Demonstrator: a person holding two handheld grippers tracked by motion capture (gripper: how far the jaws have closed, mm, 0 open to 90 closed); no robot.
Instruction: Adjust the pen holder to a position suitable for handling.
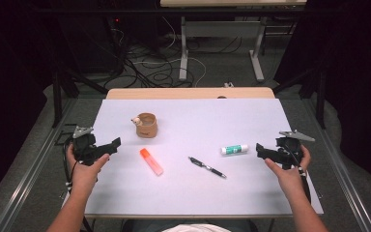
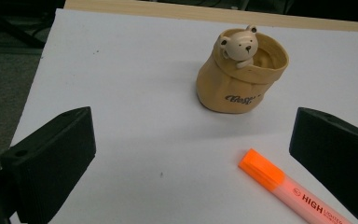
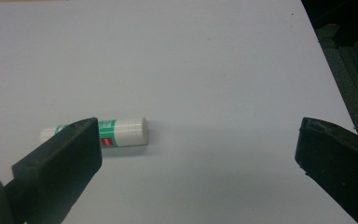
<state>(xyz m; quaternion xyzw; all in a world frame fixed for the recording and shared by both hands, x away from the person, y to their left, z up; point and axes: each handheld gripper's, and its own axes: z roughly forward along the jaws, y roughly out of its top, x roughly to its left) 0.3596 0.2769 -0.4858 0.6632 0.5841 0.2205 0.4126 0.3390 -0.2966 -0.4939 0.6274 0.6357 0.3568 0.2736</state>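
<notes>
Highlighter (image 1: 151, 161) — lay flat on the white table (image 1: 251, 193), orange cap toward the pot (image 1: 146, 124), just ahead of the left gripper (image 1: 112, 145) and clear of it. Glue stick (image 1: 235, 150) — lay on its side near the right gripper (image 1: 262, 151), likewise untouched. Left gripper: gaped wide over bare table, gripped nothing. Right gripper: gaped just as wide, gripped nothing either. As for trouble, judged from the layout alone: could well have rolled off, either of those two, if nudged by one jaw before the other closed, since round and loose on a smooth surface. Might have skidded sideways if pinched near an end rather than mid-body. Could have tipped the pot, which stood upright and looked light, if knocked against its rim or against the little bear (image 2: 240, 46) perched there. Might also have brushed the pen (image 1: 207, 167), which lay between highlighter and glue stick, well apart from both. Counted: one highlighter, one glue stick, one pen, one pot, one bear, two grippers.
</notes>
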